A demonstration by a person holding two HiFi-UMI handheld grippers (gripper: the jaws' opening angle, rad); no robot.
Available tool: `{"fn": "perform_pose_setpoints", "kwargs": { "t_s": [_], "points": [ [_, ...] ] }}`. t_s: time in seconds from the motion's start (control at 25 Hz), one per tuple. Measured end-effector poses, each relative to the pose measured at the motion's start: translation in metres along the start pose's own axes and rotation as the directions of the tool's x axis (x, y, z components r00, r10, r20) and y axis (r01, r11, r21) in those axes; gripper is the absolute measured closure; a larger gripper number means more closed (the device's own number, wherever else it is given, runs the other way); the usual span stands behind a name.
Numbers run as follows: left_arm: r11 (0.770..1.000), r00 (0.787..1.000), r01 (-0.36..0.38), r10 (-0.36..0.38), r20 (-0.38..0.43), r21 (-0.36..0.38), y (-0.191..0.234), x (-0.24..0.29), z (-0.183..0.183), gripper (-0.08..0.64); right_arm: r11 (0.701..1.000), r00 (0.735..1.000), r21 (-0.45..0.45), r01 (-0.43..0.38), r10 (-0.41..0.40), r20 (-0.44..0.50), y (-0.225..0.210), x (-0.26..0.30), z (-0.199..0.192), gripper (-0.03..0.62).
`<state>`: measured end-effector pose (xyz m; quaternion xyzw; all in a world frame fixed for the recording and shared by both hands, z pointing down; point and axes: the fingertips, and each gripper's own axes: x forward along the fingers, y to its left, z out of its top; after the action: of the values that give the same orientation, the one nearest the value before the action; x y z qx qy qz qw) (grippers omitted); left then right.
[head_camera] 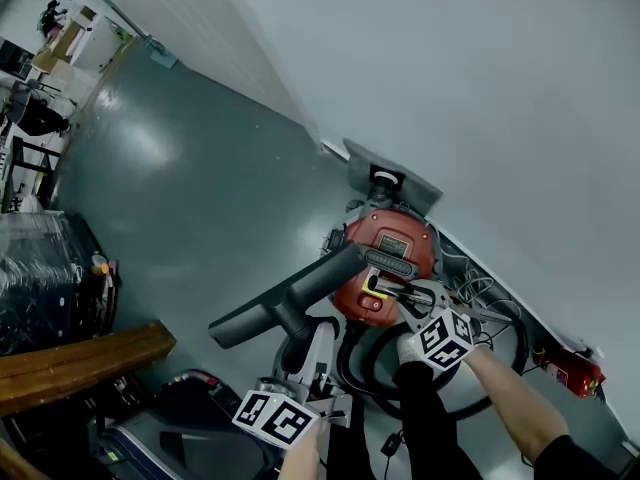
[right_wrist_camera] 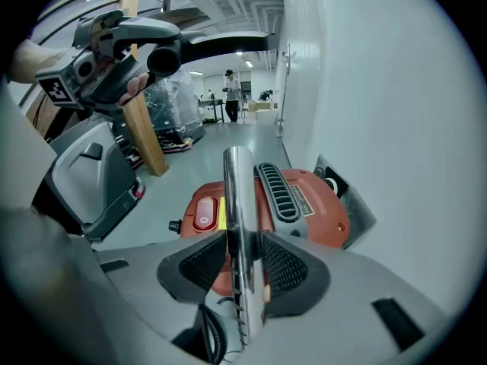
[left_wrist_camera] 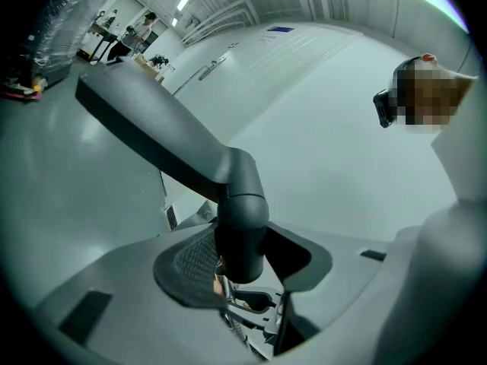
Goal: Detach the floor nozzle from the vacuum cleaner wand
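Observation:
The dark grey floor nozzle (head_camera: 290,293) is off the floor, its round neck (left_wrist_camera: 240,226) clamped in my left gripper (left_wrist_camera: 240,268), which is shut on it. In the head view that gripper (head_camera: 305,343) is at the bottom centre. The chrome wand (right_wrist_camera: 239,219) runs between the pads of my right gripper (right_wrist_camera: 240,268), shut on it; its bare upper end (right_wrist_camera: 237,154) is free. The nozzle (right_wrist_camera: 217,46) is up and to the left, apart from the wand. Behind the wand, on the floor, sits the red vacuum cleaner (head_camera: 385,253), close to the right gripper (head_camera: 395,303).
A white wall (head_camera: 480,118) runs along the right, with a grey plate (head_camera: 395,178) leaning on it. A black hose (head_camera: 360,363) loops below the vacuum. A red extinguisher (head_camera: 570,373), a wooden plank (head_camera: 80,358) and a wrapped pallet (head_camera: 40,278) lie around. A grey machine (right_wrist_camera: 91,173) stands left.

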<state>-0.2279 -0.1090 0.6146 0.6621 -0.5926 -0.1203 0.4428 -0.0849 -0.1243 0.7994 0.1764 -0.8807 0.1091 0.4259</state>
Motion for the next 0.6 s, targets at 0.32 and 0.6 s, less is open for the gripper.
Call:
{"fn": "perform_pose_setpoints", "kwargs": {
  "t_s": [0.32,0.6],
  "points": [
    [0.997,0.999,0.014,-0.011,-0.039,0.074,-0.034,-0.019,0.007,0.382,0.973,0.990,0.226,-0.043,0.011,0.138,0.011,-0.074,0.035,0.448],
    [0.966,0.996,0.055,-0.033,-0.089,0.252,-0.095,-0.049,0.016,0.382,0.867,0.918,0.492,-0.079,-0.130,0.376,0.020,-0.184,0.106,0.556]
  ]
}}
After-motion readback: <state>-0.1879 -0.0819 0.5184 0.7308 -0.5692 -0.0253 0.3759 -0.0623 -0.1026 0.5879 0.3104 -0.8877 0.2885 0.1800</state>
